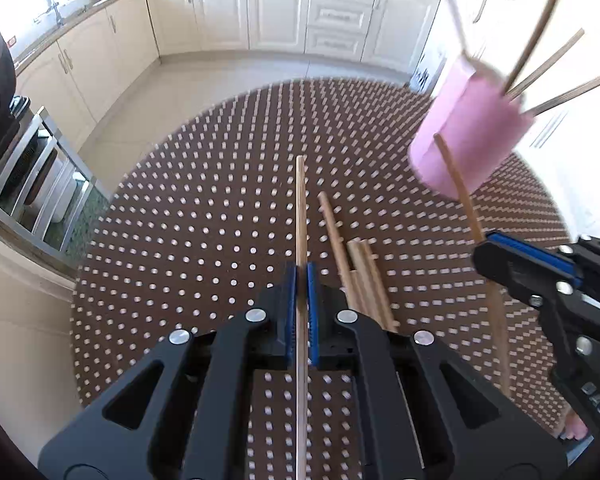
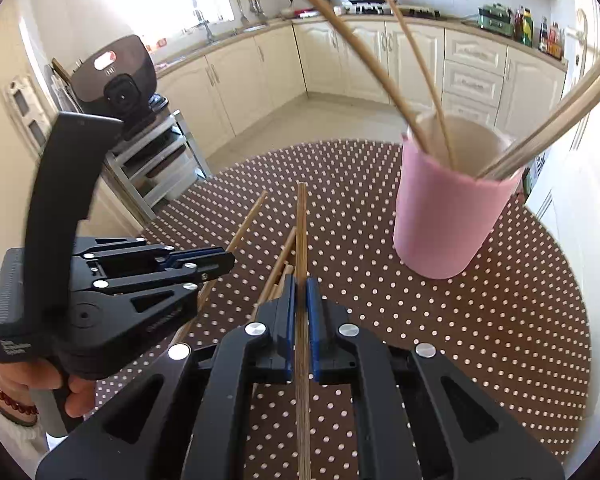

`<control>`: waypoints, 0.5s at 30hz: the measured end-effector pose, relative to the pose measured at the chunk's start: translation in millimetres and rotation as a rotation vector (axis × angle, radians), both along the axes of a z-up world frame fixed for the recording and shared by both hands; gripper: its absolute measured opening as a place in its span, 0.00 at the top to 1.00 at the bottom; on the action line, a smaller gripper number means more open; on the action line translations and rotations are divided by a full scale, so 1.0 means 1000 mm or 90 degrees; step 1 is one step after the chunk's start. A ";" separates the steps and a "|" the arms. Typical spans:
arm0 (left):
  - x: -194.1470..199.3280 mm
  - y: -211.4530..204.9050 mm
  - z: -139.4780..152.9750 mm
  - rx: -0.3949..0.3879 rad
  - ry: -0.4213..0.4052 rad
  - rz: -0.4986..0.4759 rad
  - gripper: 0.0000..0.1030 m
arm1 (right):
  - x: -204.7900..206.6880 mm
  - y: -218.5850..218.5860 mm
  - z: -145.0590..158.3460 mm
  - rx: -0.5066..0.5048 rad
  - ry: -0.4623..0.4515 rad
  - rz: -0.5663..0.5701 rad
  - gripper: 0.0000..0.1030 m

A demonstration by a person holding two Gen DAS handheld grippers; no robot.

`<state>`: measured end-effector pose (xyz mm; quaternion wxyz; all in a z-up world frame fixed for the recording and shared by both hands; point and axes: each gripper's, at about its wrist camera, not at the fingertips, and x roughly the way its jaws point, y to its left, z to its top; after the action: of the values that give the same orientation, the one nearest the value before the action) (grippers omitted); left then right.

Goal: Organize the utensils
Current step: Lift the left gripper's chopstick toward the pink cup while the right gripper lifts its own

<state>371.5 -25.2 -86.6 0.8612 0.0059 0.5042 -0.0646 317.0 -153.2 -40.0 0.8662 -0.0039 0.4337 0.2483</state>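
Note:
A pink cup point(image 2: 448, 216) stands upright on the dotted brown table, with several wooden chopsticks point(image 2: 420, 60) leaning out of it; it also shows in the left wrist view point(image 1: 468, 136). My left gripper point(image 1: 302, 276) is shut on one wooden chopstick point(image 1: 301, 208) that points forward above the table. My right gripper point(image 2: 300, 288) is shut on another chopstick point(image 2: 301, 228), left of the cup. Several loose chopsticks point(image 1: 360, 276) lie on the table between the grippers. The right gripper point(image 1: 500, 252) shows at the right of the left wrist view, the left gripper point(image 2: 220, 260) at the left of the right wrist view.
The round table point(image 2: 480, 340) has a brown cloth with white dots. A metal shelf unit point(image 2: 156, 160) with a dark appliance point(image 2: 116, 76) stands to the left. White kitchen cabinets point(image 1: 276, 8) line the far wall.

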 end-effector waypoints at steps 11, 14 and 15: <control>-0.069 -0.009 0.104 -0.036 -0.147 -0.025 0.95 | -0.046 -0.029 0.065 0.027 -0.084 -0.008 0.95; -0.080 -0.013 0.119 -0.037 -0.171 -0.027 0.95 | -0.056 -0.038 0.079 0.028 -0.109 -0.014 0.96; -0.082 -0.015 0.123 -0.043 -0.180 -0.027 0.95 | -0.059 -0.039 0.083 0.031 -0.117 -0.015 0.96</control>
<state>289.1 -40.3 36.6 0.9217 -0.0033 0.3754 -0.0979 258.1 -191.9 42.8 0.9051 -0.0005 0.3461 0.2469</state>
